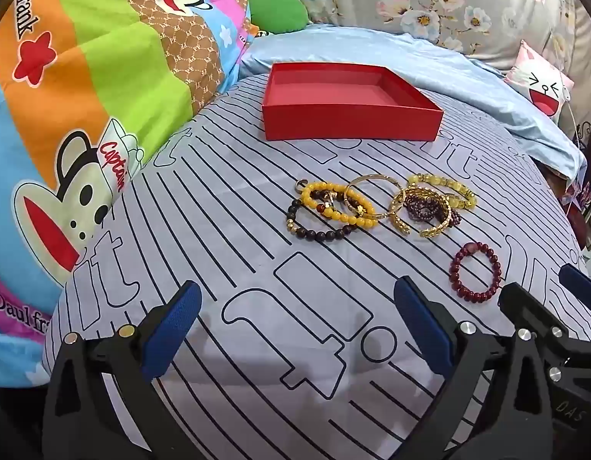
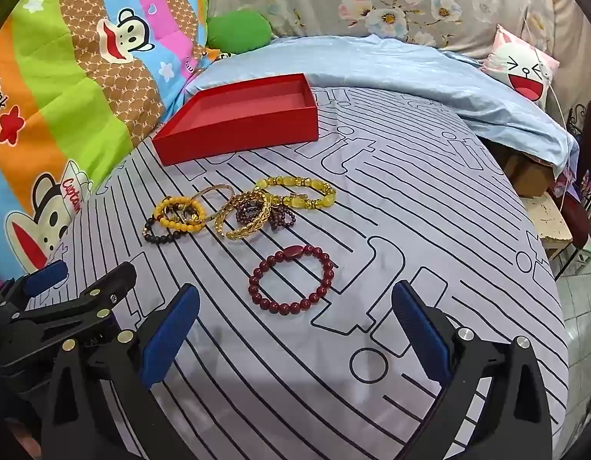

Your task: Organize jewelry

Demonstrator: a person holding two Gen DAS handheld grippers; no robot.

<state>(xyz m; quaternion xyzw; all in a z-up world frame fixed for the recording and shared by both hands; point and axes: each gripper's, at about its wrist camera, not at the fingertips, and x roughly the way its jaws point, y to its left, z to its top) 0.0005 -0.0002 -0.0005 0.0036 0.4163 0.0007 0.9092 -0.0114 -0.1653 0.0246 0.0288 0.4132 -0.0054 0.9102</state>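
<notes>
Progress: nothing is sorted yet, as far as you can see; the red box (image 1: 349, 101) sits open and bare inside, so every piece is left to move.
Left tongs (image 1: 295, 326): yours stand spread wide with only striped bedsheet (image 1: 203, 230) between the blue pads (image 1: 172, 329); they hold nothing and touch no jewelry.
Right tongs (image 2: 295, 326): likewise spread wide and holding nothing, angled down at the bed, just beside your left tongs.
Red bead bracelet (image 2: 291, 278): lies alone on the sheet, straight ahead of your right tongs and nearest to them, apart from the rest; judged the easiest first pick.
Tangled pile (image 2: 238, 211): beyond the red bead bracelet, ahead of both tongs; yellow bead bracelet (image 1: 335, 205), dark bead bracelet (image 1: 318, 226), gold bangles (image 1: 414, 211) and a pale yellow stone bracelet (image 2: 299, 191) overlap and touch each other.
Box position: farthest out, past the pile, ahead and a little right of your left tongs, ahead and left of your right tongs, well apart from both.
Remaining work: lift each bracelet, carry it over the pile, lay it in the box; expect the overlapping pieces to drag neighbours, so you will likely need to separate them one at a time.
Surroundings: cartoon quilt (image 1: 84, 96) on the left, blue blanket (image 2: 372, 65) behind the box.
</notes>
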